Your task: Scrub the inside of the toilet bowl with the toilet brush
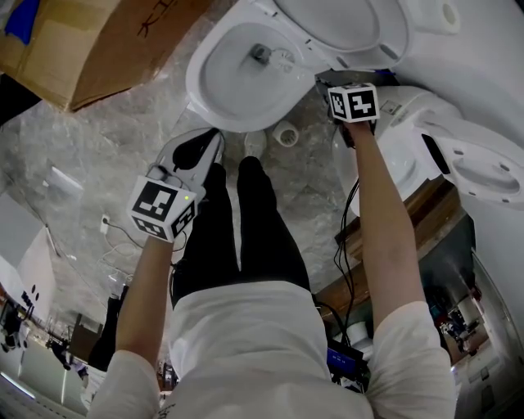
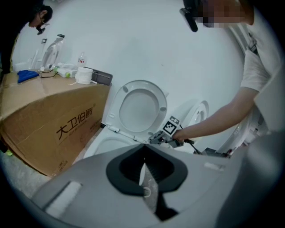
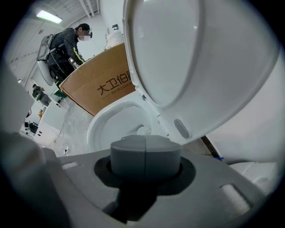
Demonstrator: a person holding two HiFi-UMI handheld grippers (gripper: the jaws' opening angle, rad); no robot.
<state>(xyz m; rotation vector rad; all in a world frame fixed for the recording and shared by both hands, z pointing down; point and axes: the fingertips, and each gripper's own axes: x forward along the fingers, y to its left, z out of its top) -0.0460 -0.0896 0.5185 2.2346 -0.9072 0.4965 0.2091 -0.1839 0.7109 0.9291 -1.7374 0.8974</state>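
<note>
Two grippers, both closed on nothing, hover over a toilet as a person in black trousers [image 1: 246, 229] stands at its foot. Nearest, on the left, the left gripper [image 2: 143, 161] has its jaws pressed together with only a thin seam between them. Farther off, on the right, the right gripper [image 3: 145, 153] is likewise shut and empty beside the rim. Beyond them the toilet bowl [image 1: 195, 83] lies open, its seat and lid [image 1: 344, 24] raised behind it, with a cardboard box [image 1: 90, 49] at far left. No toilet brush is in either grip, so scrubbing appears not yet begun. The step in hand is likely fetching the brush: one gripper should open wide and clamp the handle high and square, so the bristles can reach under the rim without twisting. The brush itself cannot be picked out with certainty. A small grey object [image 1: 260, 54] at the bottom of the bowl may be its head or the drain. A white round item [image 1: 286, 132] on the floor by the base could be a holder, though that is unclear.
</note>
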